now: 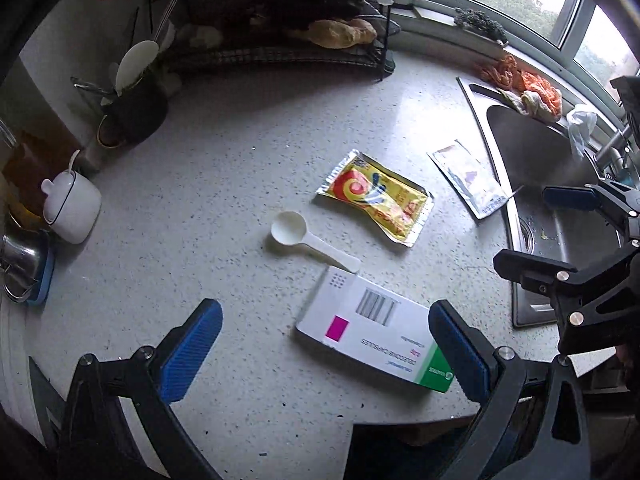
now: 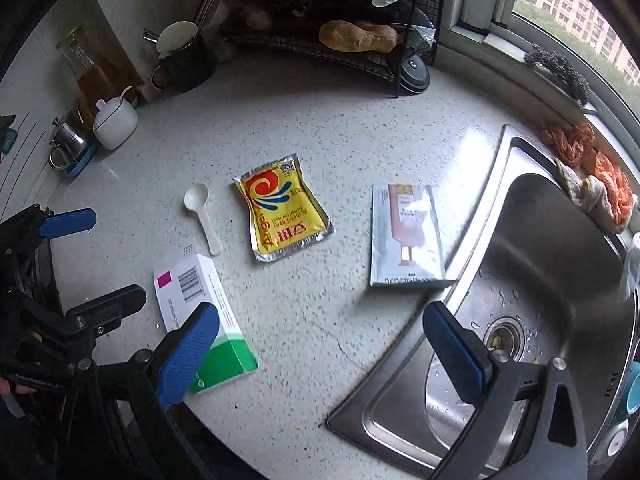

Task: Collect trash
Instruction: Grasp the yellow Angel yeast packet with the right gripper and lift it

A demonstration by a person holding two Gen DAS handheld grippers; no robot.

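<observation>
On the speckled counter lie a yellow sachet (image 1: 374, 198) (image 2: 282, 210), a white plastic scoop (image 1: 308, 240) (image 2: 202, 216), a silver wrapper (image 1: 468, 184) (image 2: 408, 236) by the sink rim, and a white-and-green medicine box (image 1: 372, 332) (image 2: 204, 312) near the front edge. My left gripper (image 1: 324, 354) hovers open above the box, its blue pads standing wide to either side without touching it. My right gripper (image 2: 322, 360) is open over bare counter beside the sink, with nothing between its fingers. The box sits just behind its left pad.
A steel sink (image 2: 516, 208) takes up the right, with orange cloths (image 2: 608, 184) on its far rim. A black wire rack (image 2: 360, 52), a dark mug of utensils (image 2: 184, 64), a white lidded pot (image 2: 116, 122) and a small kettle (image 2: 68, 144) line the back and left.
</observation>
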